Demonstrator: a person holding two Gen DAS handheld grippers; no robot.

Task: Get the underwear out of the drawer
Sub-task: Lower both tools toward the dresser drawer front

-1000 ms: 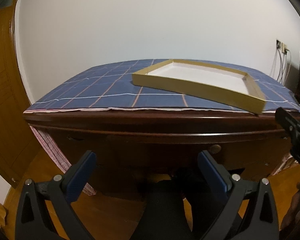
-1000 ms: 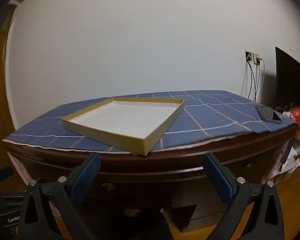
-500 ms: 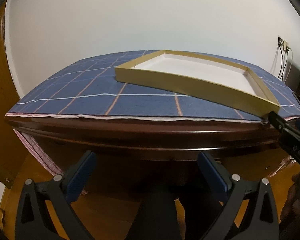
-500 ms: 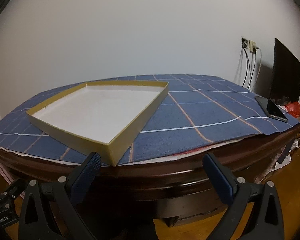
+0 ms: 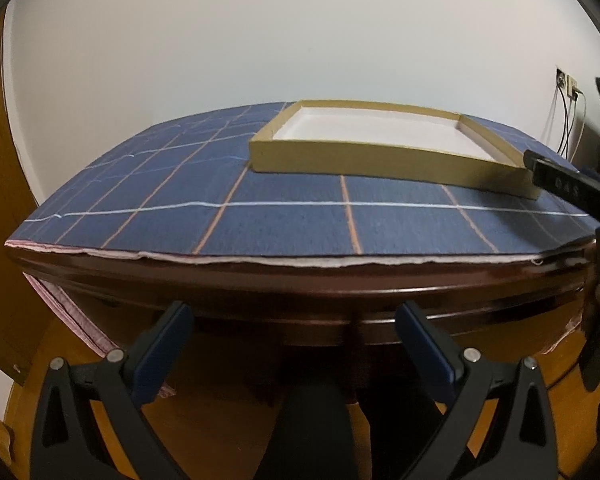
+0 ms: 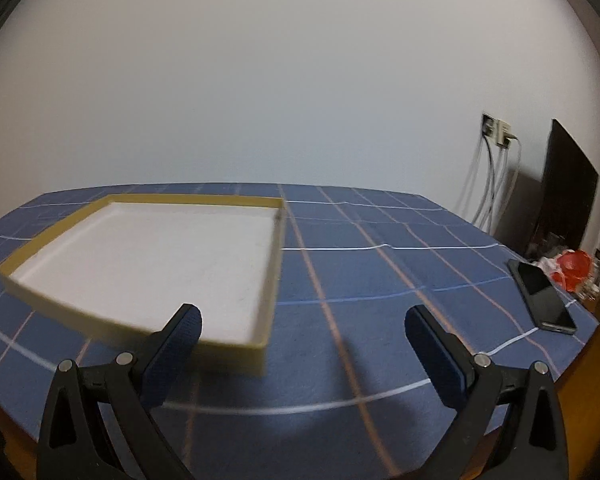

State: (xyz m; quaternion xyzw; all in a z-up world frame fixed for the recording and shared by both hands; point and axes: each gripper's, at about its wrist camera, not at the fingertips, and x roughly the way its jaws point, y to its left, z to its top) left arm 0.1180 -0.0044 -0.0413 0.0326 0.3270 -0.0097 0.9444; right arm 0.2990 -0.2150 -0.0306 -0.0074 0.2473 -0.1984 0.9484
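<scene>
Dark wooden dresser (image 5: 300, 288) before me; blue checked cloth (image 6: 380, 280) covers top, carrying shallow box lid (image 6: 148, 264) and phone (image 6: 542, 296).

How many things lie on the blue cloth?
2: a shallow box on the cloth's left half, and a phone near its right edge. Nothing else shows on it.

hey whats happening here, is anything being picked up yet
Not yet. A person holds a hand-held gripper in each hand, and both are open and empty. The left hand-held gripper is low, in front of the dark wooden dresser. The right hand-held gripper hovers over the blue checked cloth, beside an empty shallow box. A phone lies near the cloth's edge. No underwear or open drawer is visible.
</scene>
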